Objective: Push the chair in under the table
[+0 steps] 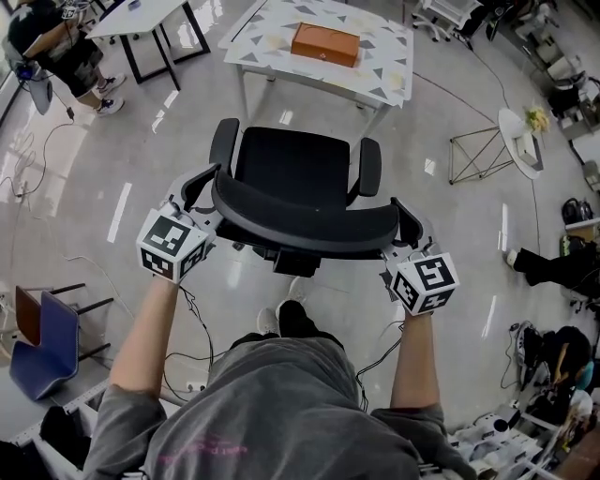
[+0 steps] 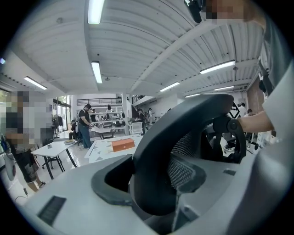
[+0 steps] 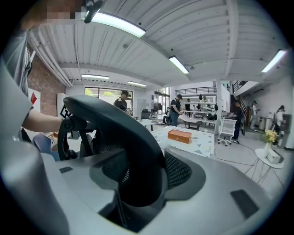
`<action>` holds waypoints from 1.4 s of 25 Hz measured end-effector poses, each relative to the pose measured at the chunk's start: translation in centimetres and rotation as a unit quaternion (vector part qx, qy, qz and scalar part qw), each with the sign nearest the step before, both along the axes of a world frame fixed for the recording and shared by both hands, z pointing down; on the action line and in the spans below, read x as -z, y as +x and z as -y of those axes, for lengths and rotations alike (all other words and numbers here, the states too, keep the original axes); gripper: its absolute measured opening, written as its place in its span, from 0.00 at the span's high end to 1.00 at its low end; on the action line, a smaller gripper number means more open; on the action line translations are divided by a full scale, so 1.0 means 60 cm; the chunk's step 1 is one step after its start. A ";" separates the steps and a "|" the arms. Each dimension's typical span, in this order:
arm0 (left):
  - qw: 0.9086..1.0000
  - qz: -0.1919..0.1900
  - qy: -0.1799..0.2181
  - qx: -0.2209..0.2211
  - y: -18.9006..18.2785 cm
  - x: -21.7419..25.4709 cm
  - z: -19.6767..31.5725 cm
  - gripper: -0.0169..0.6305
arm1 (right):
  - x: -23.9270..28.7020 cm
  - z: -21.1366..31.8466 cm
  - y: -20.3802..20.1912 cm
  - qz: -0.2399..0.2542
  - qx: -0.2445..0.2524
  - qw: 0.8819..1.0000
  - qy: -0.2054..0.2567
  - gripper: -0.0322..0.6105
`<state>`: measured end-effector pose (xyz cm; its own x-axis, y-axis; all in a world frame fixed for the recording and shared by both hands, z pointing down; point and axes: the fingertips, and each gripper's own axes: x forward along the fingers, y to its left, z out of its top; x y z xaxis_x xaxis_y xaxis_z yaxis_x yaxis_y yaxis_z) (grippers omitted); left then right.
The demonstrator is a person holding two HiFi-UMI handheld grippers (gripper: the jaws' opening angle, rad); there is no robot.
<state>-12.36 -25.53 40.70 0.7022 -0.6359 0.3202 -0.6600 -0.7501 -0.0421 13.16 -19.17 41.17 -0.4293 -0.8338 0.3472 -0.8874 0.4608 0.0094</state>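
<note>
A black office chair [image 1: 292, 167] stands on the floor in front of me, its seat facing a white table [image 1: 380, 58] with grey triangles. The chair is a short way back from the table's near edge. My left gripper [image 1: 200, 189] is shut on the left end of the curved backrest [image 1: 305, 225]. At the right end, my right gripper [image 1: 405, 218] is shut on the same backrest. The left gripper view has the mesh backrest [image 2: 183, 151] filling the space between the jaws of the left gripper [image 2: 154, 186]. The right gripper [image 3: 138, 183] holds the backrest [image 3: 128, 137] likewise.
An orange box [image 1: 325, 44] lies on the table. A second table [image 1: 141, 14] and a person [image 1: 56, 52] are at the far left. A blue chair [image 1: 42, 339] stands at the near left. A wire stand [image 1: 483, 155], a round white table [image 1: 520, 141] and someone's legs [image 1: 544, 264] are at the right.
</note>
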 end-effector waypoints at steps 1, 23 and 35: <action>1.000 0.000 0.001 0.000 0.001 0.001 0.008 0.62 | 0.001 0.007 0.001 0.002 0.000 1.000 0.002 0.58; 0.999 -0.002 0.006 0.033 0.044 0.000 0.259 0.62 | 0.002 0.263 0.045 0.013 0.016 0.999 0.025 0.58; 1.000 -0.008 0.014 0.011 0.043 0.000 0.357 0.62 | -0.002 0.347 0.041 0.021 -0.004 0.999 0.026 0.58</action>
